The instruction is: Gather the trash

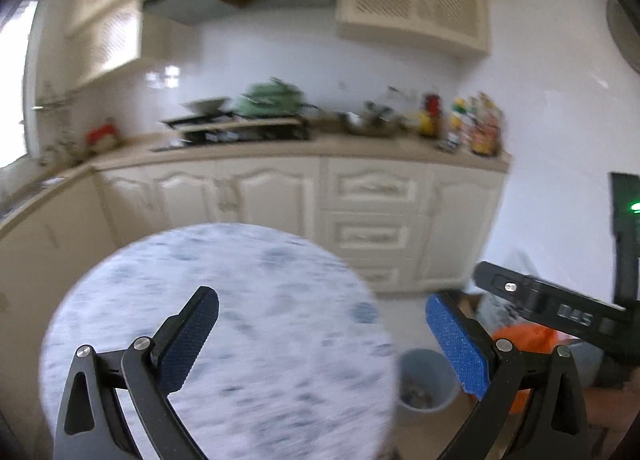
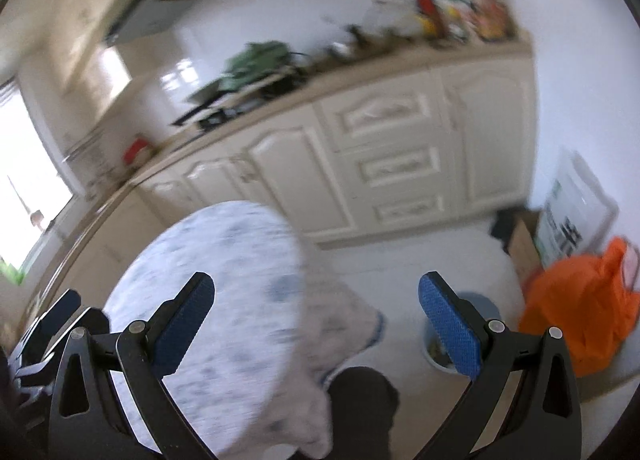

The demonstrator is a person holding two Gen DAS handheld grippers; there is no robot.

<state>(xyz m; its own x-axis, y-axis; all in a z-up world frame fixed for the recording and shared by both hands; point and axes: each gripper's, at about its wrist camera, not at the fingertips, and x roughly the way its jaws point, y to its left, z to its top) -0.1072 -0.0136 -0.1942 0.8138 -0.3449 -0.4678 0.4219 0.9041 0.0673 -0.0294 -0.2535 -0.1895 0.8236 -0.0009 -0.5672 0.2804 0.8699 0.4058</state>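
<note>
Both views are motion-blurred. My left gripper [image 1: 322, 324] is open and empty, held above a round table with a white-and-blue cloth [image 1: 224, 324]. A small grey-blue trash bin [image 1: 426, 382] with scraps inside stands on the floor to the table's right; it also shows in the right wrist view [image 2: 486, 308] behind the right finger. My right gripper [image 2: 316, 308] is open and empty, over the cloth's hanging edge [image 2: 344, 324]. The right gripper's body shows in the left wrist view [image 1: 552, 308] at the right. No loose trash shows on the table.
An orange bag [image 2: 580, 308] and a cardboard box [image 2: 524, 244] sit on the floor by the wall. Cream kitchen cabinets [image 1: 360, 211] carry a cluttered counter with a stove [image 1: 236, 127] and bottles [image 1: 476, 123]. A dark trouser leg [image 2: 360, 408] is below.
</note>
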